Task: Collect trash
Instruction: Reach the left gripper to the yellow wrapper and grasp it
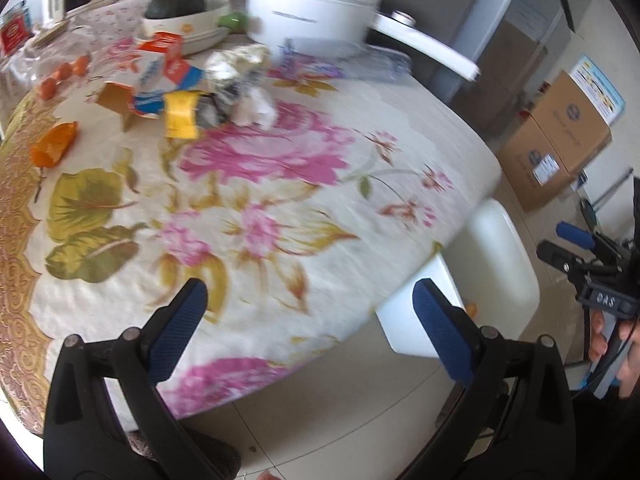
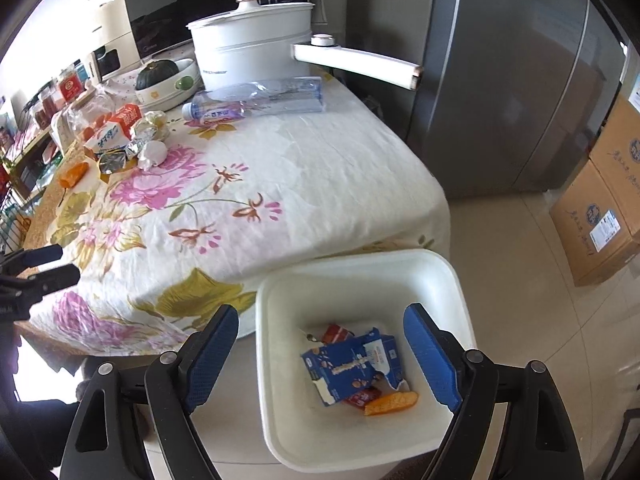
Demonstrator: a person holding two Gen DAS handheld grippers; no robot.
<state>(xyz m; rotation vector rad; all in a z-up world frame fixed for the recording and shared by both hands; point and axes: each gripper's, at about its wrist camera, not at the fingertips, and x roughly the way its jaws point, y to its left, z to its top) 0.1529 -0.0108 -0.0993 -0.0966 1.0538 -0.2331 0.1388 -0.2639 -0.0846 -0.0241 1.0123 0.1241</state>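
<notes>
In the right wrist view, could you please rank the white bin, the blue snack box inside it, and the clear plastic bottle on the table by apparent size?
1. white bin, by far the largest.
2. and 3. clear plastic bottle and blue snack box look alike; the box sits much nearer the camera, so I would not rank them.

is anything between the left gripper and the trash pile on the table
Nothing visible. The left gripper is open over the near table edge, and only bare flowered tablecloth lies between it and the trash pile at the far side. The orange wrapper lies off to the left, out of the path.

White pot (image 1: 316, 4) blurred, top cut off.
</notes>
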